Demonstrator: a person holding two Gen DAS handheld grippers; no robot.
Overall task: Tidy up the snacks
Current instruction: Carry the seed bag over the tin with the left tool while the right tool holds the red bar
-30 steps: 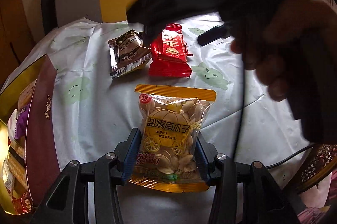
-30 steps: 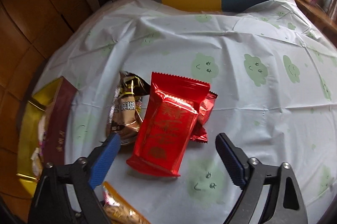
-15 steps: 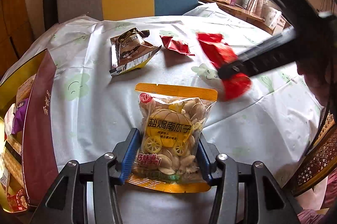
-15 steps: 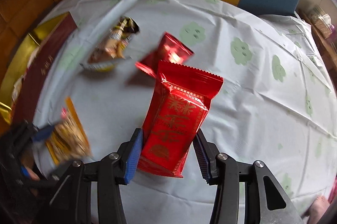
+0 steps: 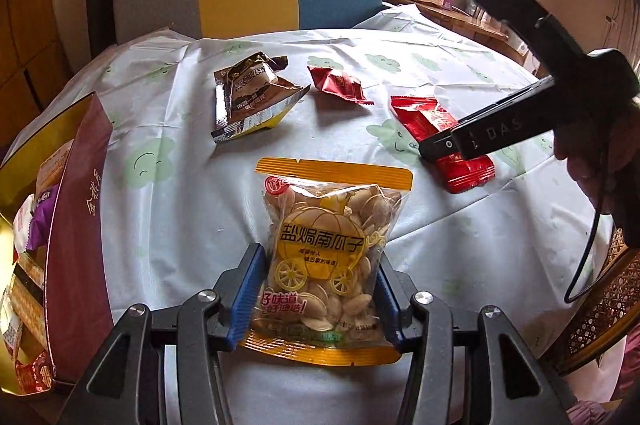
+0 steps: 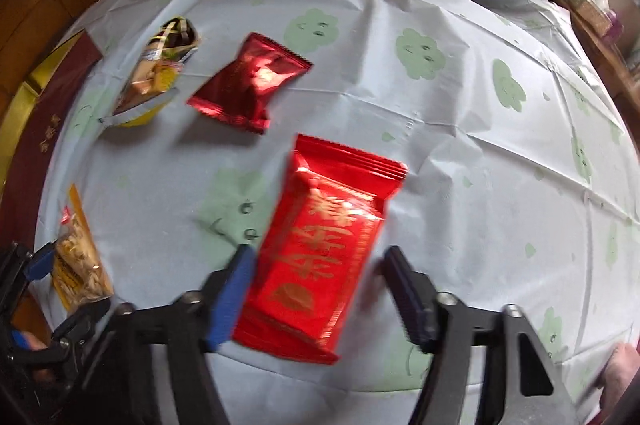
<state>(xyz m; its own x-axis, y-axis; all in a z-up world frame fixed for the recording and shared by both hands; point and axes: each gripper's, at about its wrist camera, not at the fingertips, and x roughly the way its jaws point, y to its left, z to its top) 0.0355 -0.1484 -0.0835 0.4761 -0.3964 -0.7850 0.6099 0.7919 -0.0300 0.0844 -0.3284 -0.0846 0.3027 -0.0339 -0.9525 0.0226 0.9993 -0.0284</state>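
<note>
The left gripper clamps a pumpkin-seed packet above the desk, while right of that packet the right gripper stands spread around a red packet, its right finger apart from it.

The left gripper points forward and slightly down, its blue-padded fingers pressed against both sides of a pumpkin seed packet. The right gripper is tilted downward, fingers spread apart, the left one touching a red snack packet, the right one clear of it.
</note>
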